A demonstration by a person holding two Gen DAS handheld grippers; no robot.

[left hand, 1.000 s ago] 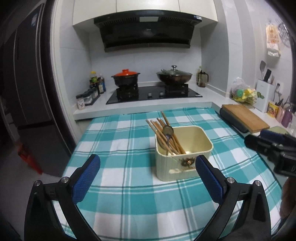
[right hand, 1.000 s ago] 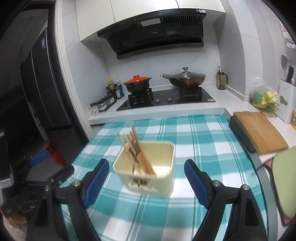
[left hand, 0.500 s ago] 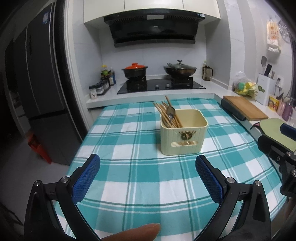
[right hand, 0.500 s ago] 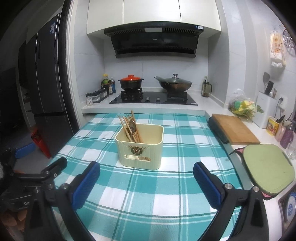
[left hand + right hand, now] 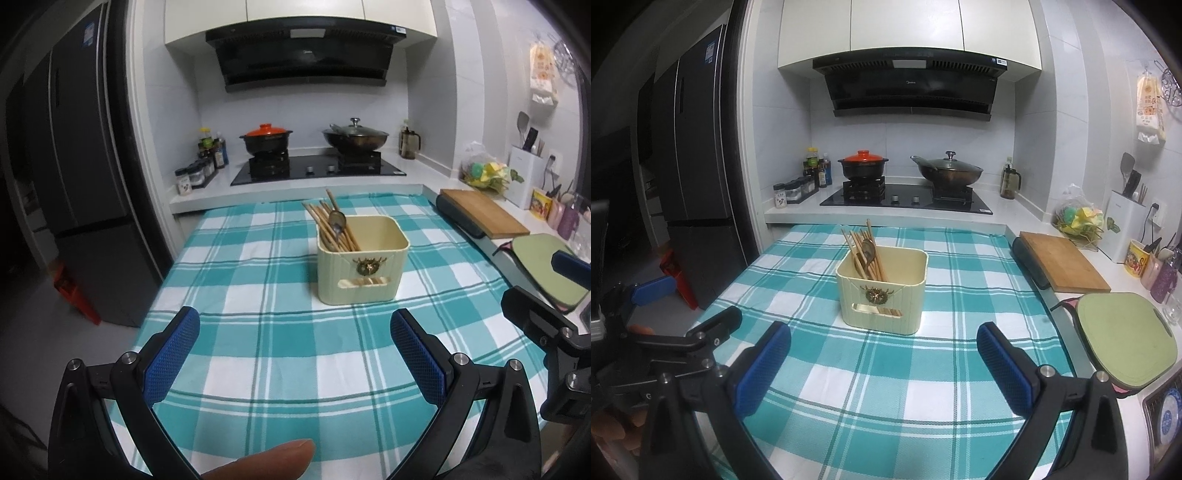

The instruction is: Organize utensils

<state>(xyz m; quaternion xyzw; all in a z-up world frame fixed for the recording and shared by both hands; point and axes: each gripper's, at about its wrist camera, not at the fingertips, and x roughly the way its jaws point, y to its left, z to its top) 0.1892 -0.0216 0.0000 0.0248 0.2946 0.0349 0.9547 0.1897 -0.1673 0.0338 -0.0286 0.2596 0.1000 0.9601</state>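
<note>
Standing beyond both wide-spread tools (image 5: 294, 356) (image 5: 883, 359) (empty), utensil holder (image 5: 362, 266) with chopsticks (image 5: 330, 230).

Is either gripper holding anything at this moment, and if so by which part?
Nothing is held. The left gripper and right gripper are both open and empty above the checked cloth, short of the utensil box.

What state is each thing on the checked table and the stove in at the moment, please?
Cream plastic utensil bin: upright, open-topped.
Wooden chopsticks: leaning in the bin.
Metal spoon: bowl up, among chopsticks.
Orange-lidded black pot: lid on.
Dark wok: lid on.
Left gripper: open, empty.
Right gripper: open, empty.
</note>
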